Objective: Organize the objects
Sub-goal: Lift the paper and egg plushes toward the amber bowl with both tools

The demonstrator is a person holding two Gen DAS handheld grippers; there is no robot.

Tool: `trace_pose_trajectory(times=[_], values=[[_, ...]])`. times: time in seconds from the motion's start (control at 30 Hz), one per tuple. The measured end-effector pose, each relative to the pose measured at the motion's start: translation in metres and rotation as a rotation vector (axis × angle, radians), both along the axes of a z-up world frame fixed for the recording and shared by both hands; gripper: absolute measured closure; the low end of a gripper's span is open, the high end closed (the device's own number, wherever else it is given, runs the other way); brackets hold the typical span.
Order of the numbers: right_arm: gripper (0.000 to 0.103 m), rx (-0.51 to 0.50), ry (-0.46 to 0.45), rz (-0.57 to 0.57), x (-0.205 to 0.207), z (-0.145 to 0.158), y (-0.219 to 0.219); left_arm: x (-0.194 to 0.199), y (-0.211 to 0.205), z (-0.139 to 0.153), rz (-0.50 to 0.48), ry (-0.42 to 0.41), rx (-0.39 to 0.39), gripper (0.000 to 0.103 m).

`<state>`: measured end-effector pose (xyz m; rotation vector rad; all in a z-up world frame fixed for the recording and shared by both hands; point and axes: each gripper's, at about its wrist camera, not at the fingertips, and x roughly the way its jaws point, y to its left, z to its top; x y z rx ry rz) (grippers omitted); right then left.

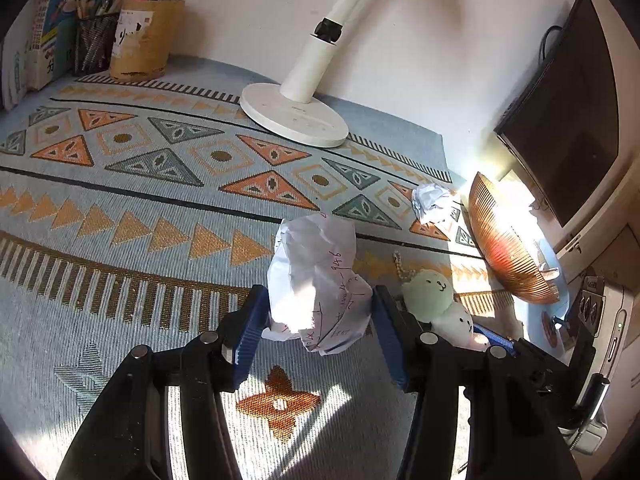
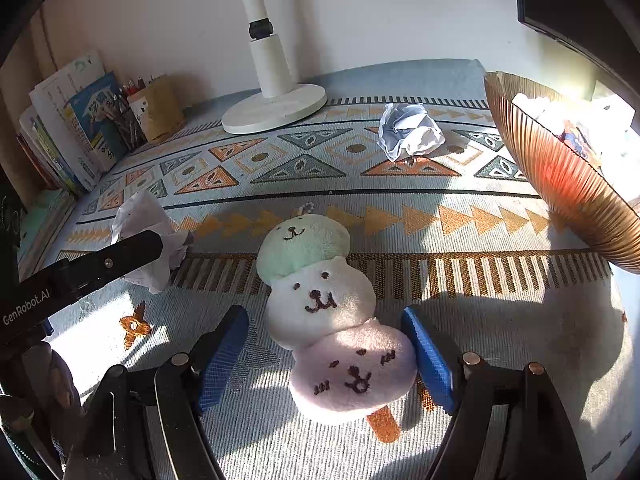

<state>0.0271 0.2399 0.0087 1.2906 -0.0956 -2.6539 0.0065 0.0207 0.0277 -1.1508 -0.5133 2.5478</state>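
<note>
A crumpled sheet of paper with handwriting [image 1: 316, 264] sits between the blue pads of my left gripper [image 1: 319, 300], which is shut on it just over the patterned mat [image 1: 120, 240]. A plush toy of three stacked faces, green, white and pink, on an orange stick [image 2: 320, 300] lies flat on the mat between the fingers of my right gripper [image 2: 324, 320]. That gripper is open: the left pad stands clear of the toy and the right pad is close beside the pink ball. A second paper ball [image 2: 408, 130] rests farther back.
A ribbed amber bowl [image 2: 568, 184] holding paper scraps stands at the right. A white lamp base [image 2: 276, 108] sits at the back by the wall. Pen holders [image 1: 146, 40] and books [image 2: 76, 128] fill the back left corner. A dark monitor [image 1: 568, 108] hangs on the right.
</note>
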Motion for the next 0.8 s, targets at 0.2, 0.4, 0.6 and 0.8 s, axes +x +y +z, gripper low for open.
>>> trace_pose_trajectory(times=[0.2,0.4,0.6,0.8], values=[[0.036,0.023,0.013,0.004,0.002,0.001,-0.005,0.0,-0.001,0.0,0.0,-0.001,0.01,0.053],[0.04,0.071,0.009,0.009,0.001,-0.001,-0.01,0.0,-0.001,-0.001,-0.003,0.0,0.011,0.053],[0.043,0.057,0.071,-0.002,0.008,0.007,-0.007,0.005,0.001,0.003,-0.017,0.036,-0.002,0.053],[0.044,0.071,0.187,-0.1,0.03,0.027,0.002,0.007,0.02,0.014,-0.061,0.053,-0.084,0.053]])
